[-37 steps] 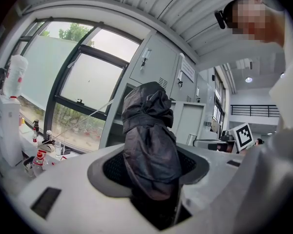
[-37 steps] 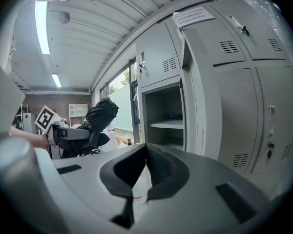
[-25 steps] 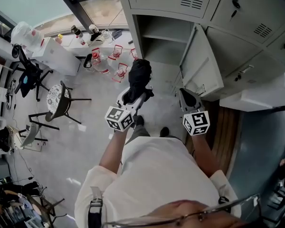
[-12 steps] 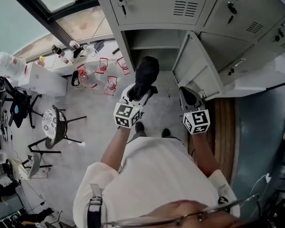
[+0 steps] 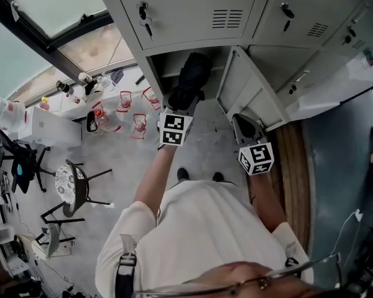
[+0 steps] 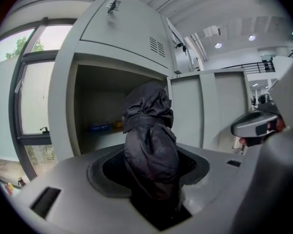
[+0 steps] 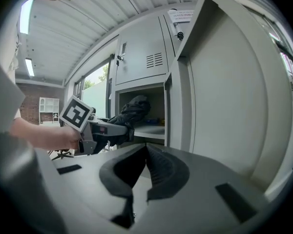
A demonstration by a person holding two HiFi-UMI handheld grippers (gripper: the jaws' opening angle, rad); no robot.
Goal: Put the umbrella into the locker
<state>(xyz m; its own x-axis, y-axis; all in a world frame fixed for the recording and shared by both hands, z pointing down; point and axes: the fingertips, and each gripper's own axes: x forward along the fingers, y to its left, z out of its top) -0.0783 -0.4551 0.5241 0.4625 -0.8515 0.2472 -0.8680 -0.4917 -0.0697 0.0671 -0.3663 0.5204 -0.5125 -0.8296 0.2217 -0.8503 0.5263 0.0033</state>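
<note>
The folded black umbrella (image 5: 193,79) is held in my left gripper (image 5: 185,101), whose jaws are shut on its lower part. Its top end reaches the mouth of the open grey locker compartment (image 5: 165,64). In the left gripper view the umbrella (image 6: 151,140) stands upright between the jaws, in front of the dark locker opening (image 6: 95,106). The locker door (image 5: 245,89) is swung open to the right. My right gripper (image 5: 245,128) hangs beside that door, jaws shut with nothing in them. Its own view shows the pads meeting (image 7: 145,152), with the umbrella (image 7: 133,106) to the left.
Small blue and yellow items (image 6: 102,127) lie on the shelf inside the locker. Closed locker doors (image 5: 193,8) surround the open one. To the left are red wire racks with bottles (image 5: 127,107), a chair (image 5: 71,185) and a large window (image 5: 50,5).
My left gripper has carried the umbrella up the view, from in front of the lockers to the open compartment's mouth, rolling as it went. The right gripper has hardly shifted.
</note>
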